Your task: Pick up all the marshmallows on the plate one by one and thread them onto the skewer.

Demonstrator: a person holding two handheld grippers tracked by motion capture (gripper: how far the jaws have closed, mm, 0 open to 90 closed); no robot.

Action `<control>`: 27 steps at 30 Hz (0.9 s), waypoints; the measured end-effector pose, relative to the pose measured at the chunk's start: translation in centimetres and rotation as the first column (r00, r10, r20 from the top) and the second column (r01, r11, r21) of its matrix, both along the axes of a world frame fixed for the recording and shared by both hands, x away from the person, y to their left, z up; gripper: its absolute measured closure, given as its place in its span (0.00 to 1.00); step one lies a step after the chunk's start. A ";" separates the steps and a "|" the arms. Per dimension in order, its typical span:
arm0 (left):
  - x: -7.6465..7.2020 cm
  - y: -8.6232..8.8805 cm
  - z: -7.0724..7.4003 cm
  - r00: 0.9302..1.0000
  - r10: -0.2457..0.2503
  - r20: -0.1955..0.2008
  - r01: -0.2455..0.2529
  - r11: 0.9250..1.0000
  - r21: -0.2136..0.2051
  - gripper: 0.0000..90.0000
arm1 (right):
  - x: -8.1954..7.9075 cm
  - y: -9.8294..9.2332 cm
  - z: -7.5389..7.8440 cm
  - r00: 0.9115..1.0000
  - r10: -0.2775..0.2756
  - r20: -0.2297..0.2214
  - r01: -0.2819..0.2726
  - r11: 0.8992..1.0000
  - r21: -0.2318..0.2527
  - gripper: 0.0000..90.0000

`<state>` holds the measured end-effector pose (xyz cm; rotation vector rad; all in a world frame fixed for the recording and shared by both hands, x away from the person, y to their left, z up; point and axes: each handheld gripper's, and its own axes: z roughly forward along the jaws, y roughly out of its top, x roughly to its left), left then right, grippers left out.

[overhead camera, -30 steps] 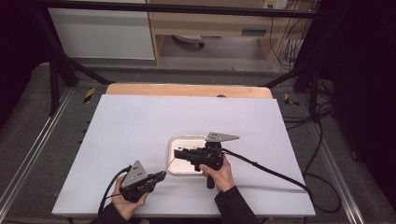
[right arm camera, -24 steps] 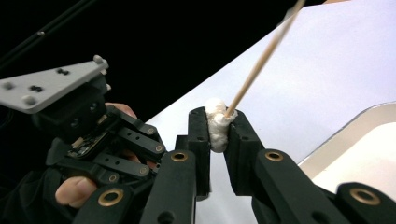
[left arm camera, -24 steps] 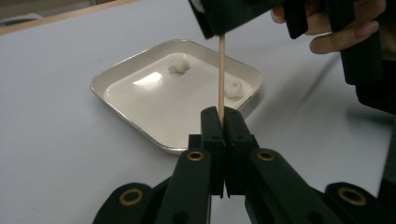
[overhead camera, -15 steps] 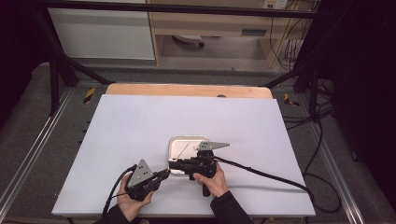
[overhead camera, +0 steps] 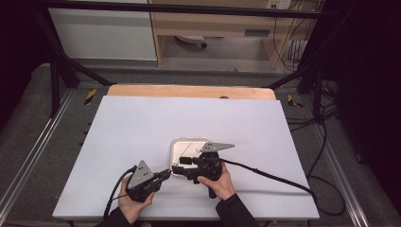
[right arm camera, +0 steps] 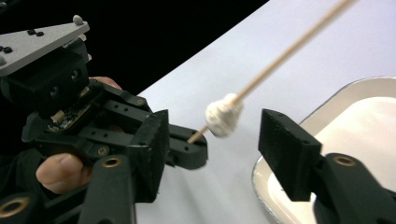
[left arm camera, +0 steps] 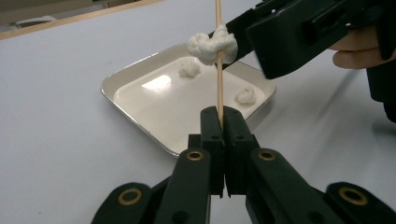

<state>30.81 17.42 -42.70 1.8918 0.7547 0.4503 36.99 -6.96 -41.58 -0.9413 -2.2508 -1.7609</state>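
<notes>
This looks like a lab or test bay, not a home: a white table [overhead camera: 142,127] sits inside a black metal frame [overhead camera: 61,71], flanked by aluminium rails [overhead camera: 28,161]. At three o'clock, cables [overhead camera: 326,142] trail over grey carpet; at twelve, a wooden bench [overhead camera: 213,23] and white cabinet [overhead camera: 101,33] stand on bare floor.

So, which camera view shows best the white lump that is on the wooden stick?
The right gripper view: the white lump is close and unobstructed, threaded on the stick. The left gripper view shows it higher up, partly against the right gripper. In the high view it is too small to make out.
</notes>
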 end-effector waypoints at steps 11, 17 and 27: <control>0.0 0.9 0.2 1.000 0.013 0.012 -0.013 1.000 -0.004 0.98 | 0.3 -1.7 1.2 0.996 -0.056 0.075 0.064 0.992 -0.110 0.25; 0.0 1.3 0.2 1.000 0.021 0.010 -0.021 1.000 -0.005 0.98 | 1.0 -3.8 0.8 0.988 -0.113 0.106 0.134 0.966 -0.220 0.25; 0.0 1.6 0.1 1.000 0.026 0.006 -0.026 1.000 -0.006 0.98 | 1.6 -4.3 -1.8 0.989 -0.096 0.116 0.134 0.913 -0.385 0.41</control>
